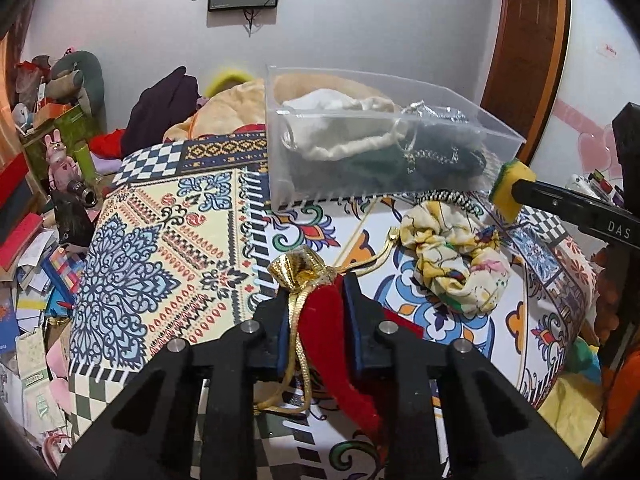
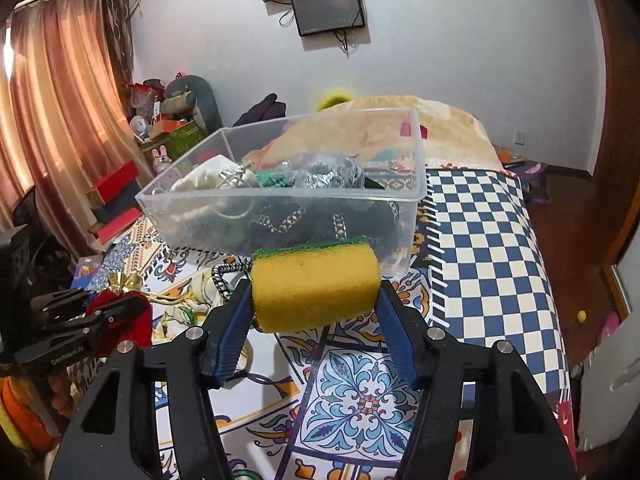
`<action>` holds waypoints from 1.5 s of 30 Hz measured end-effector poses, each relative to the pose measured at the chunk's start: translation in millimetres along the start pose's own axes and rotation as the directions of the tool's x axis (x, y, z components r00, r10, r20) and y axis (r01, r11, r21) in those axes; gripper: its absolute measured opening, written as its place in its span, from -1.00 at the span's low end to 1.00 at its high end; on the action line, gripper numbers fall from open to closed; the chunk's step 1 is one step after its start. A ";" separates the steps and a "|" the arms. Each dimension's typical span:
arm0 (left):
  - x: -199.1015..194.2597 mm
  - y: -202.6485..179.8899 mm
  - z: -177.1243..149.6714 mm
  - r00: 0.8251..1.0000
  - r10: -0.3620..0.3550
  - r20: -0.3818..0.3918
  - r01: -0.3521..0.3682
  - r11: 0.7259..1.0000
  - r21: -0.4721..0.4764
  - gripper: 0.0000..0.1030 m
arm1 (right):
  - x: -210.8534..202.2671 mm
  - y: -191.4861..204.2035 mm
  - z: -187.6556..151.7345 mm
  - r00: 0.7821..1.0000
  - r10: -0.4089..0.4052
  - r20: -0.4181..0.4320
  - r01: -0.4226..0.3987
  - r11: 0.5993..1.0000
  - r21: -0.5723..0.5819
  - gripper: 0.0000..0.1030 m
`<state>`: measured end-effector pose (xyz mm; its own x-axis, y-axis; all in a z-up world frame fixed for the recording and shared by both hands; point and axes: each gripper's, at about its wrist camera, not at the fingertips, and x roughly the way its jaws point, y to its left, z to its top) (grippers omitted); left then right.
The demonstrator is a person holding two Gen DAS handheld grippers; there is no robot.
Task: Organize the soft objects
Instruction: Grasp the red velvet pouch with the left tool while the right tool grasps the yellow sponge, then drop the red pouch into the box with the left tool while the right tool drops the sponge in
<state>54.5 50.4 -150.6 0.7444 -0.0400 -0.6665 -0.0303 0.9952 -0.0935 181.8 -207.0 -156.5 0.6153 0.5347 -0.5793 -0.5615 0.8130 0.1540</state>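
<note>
My left gripper [image 1: 318,292] is shut on a red velvet pouch [image 1: 322,320] with a gold top and cord, held just above the patterned bed cover. It also shows in the right wrist view [image 2: 120,308]. My right gripper [image 2: 314,300] is shut on a yellow sponge [image 2: 314,286] with a green scrub side, held just in front of the clear plastic bin [image 2: 416,184]. The sponge also shows in the left wrist view [image 1: 510,190]. The bin [image 1: 276,152] holds a white cloth bag, dark fabrics and a silver item. A yellow floral scrunchie [image 1: 456,256] lies on the cover.
A black-and-white braided cord [image 2: 220,276] lies by the bin. A beige blanket [image 1: 232,108] and dark clothes are heaped at the bed's far end. Cluttered boxes and toys [image 1: 48,152] stand left of the bed. A monitor [image 2: 328,10] hangs on the wall.
</note>
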 end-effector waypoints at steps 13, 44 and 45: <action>-25.2 -4.3 45.0 0.992 -0.013 0.123 0.013 1.000 -0.001 -0.57 | -22.9 7.9 23.3 0.996 -0.005 0.092 0.007 1.000 -0.021 0.11; 0.4 -36.3 153.4 0.963 0.012 0.271 -0.025 0.999 0.045 -0.57 | 8.8 27.1 77.7 0.986 -0.011 0.164 0.026 0.995 -0.091 0.12; 5.8 -36.7 152.8 0.966 0.017 0.257 -0.029 0.999 0.044 -0.57 | 12.5 26.9 77.1 0.988 -0.011 0.157 0.025 0.996 -0.089 0.12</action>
<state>161.9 27.4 -38.1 0.8903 0.0012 -0.4554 -0.0224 0.9989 -0.0412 217.0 -160.7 -97.8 0.7003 0.5556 -0.4482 -0.5930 0.8024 0.0681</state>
